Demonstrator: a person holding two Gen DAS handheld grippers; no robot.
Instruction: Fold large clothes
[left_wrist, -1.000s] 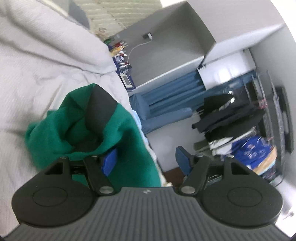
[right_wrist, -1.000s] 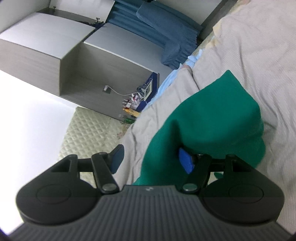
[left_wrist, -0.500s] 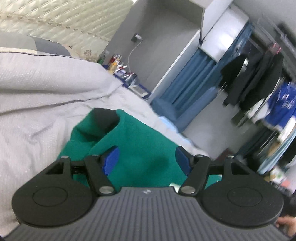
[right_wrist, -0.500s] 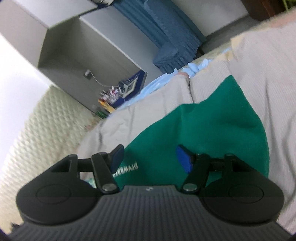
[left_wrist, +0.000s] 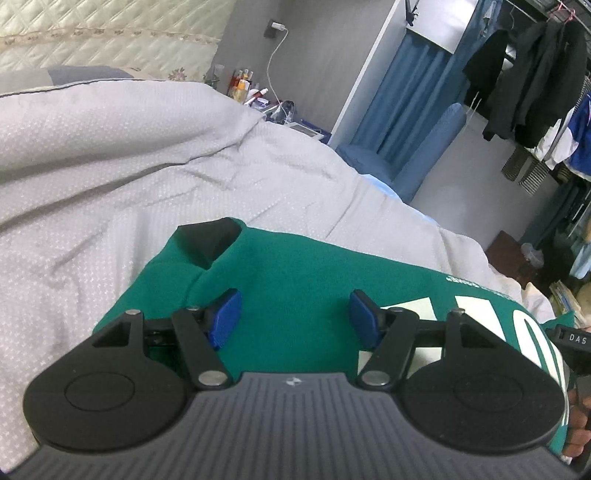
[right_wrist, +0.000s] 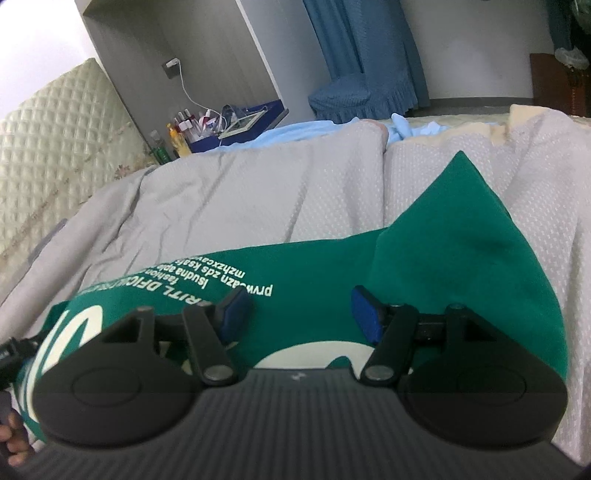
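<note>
Green cloth fills the lower middle of both views: a big green top (left_wrist: 295, 280) with pale letters (right_wrist: 236, 275) is spread flat on the grey bed cover (left_wrist: 110, 155). It is likely laid out this way so it can be folded neatly. A black cuff (left_wrist: 207, 240) is seen at the end of one sleeve, left of center in the left view. In the right view, the other sleeve (right_wrist: 454, 229) is pointed up toward the upper right.

The left gripper (left_wrist: 293, 314) is held low over the top and tipped downward. Its blue pads (left_wrist: 225, 317) are spread apart, and no cloth is pinched between them. The right gripper (right_wrist: 299, 310) is tipped down the same way, with its jaws apart and nothing gripped.

Farther out, a padded headboard (left_wrist: 92, 29) is seen at the upper left, a blue curtain (left_wrist: 410, 122) at the upper right, and dark clothes hung up (left_wrist: 524, 74) beyond that.
</note>
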